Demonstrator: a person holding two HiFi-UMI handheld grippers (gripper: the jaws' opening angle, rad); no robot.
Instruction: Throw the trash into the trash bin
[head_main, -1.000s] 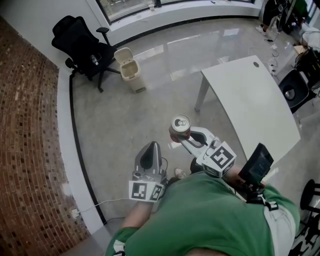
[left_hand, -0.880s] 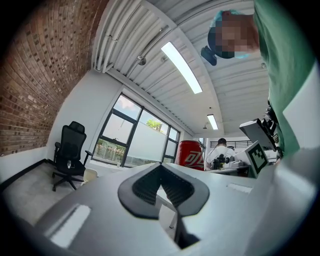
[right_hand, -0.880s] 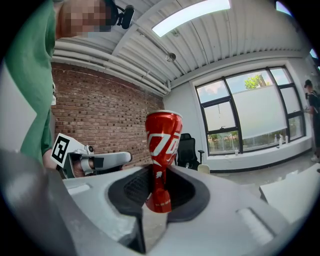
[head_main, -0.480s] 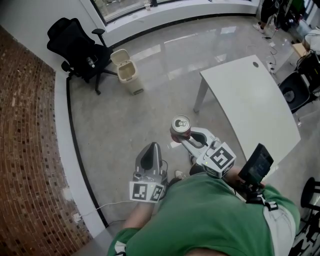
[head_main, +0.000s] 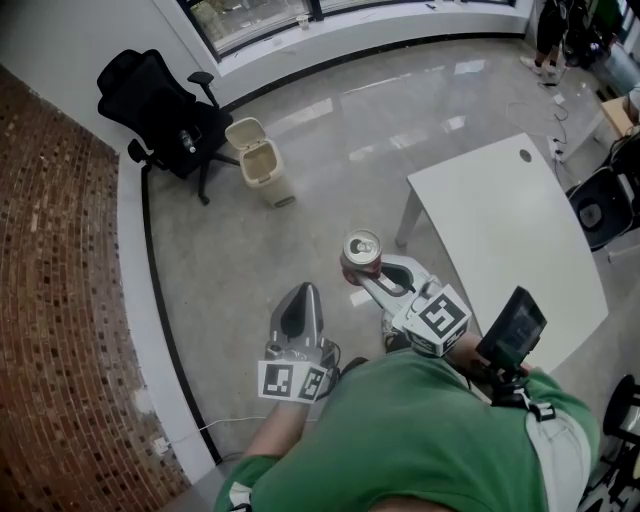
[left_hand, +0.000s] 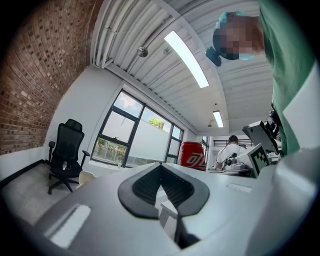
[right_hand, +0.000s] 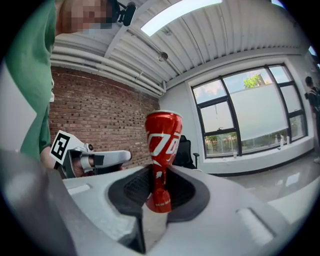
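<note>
Right gripper view is showing the right gripper pinching a red can at its crumpled waist; it is likely light, thin and slippery. Meanwhile the left gripper is hanging closed and empty, with the trash bin well apart.

So the red soda can, squashed thin at the waist, is held upright, pinched in the right tongs. The cream trash bin is parked well apart on the floor, lid flipped up.
</note>
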